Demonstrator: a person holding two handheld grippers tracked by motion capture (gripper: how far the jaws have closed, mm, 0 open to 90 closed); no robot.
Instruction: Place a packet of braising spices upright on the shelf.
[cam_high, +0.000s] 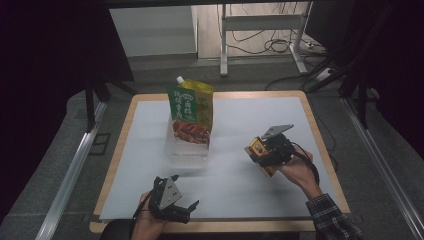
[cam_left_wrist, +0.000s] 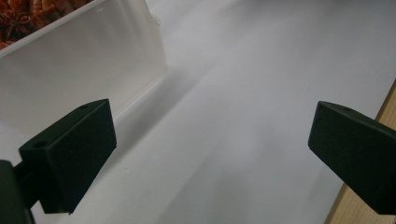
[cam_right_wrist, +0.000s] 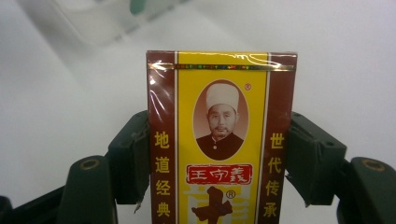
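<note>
While the right claw (cam_right_wrist: 219, 154) clamps a yellow-and-maroon seasoning box (cam_right_wrist: 221, 135) above the white worktop (cam_high: 260, 125), the left claw (cam_left_wrist: 210, 154) sits wide and empty. A clear tub (cam_high: 186, 149) with a green spouted pouch (cam_high: 191, 112) stands well apart.

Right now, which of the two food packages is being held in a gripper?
The yellow-and-maroon box, clamped in the right gripper. The green pouch stands in the clear container.

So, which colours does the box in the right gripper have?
The box is yellow with dark red side bands; right gripper view shows it best.
</note>
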